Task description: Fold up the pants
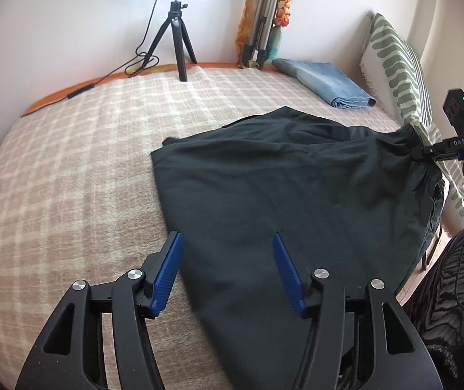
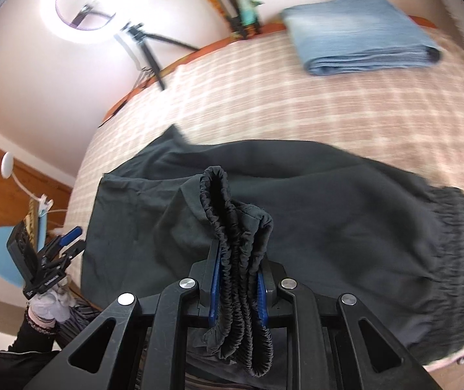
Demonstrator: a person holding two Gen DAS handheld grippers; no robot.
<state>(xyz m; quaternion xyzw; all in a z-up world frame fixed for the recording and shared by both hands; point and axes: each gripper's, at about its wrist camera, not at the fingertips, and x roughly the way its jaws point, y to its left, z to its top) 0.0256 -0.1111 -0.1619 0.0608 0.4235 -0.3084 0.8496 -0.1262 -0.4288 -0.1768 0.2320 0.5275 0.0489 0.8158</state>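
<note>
Dark green-black pants (image 1: 280, 175) lie spread on the checked bedspread (image 1: 69, 162). My left gripper (image 1: 227, 247) is open with blue pads, hovering over the near edge of the pants and holding nothing. My right gripper (image 2: 239, 260) is shut on the bunched elastic waistband (image 2: 232, 214) and lifts it above the rest of the pants (image 2: 345, 214). In the left wrist view the right gripper (image 1: 417, 154) pinches the cloth at the far right. In the right wrist view the left gripper (image 2: 66, 240) shows at the left edge.
A folded blue cloth (image 1: 326, 81) lies at the back right of the bed. A ring light on a black tripod (image 1: 176, 35) stands at the back. A folded metal tripod (image 1: 261, 22) leans on the wall. A green-patterned pillow (image 1: 397, 65) stands at the right.
</note>
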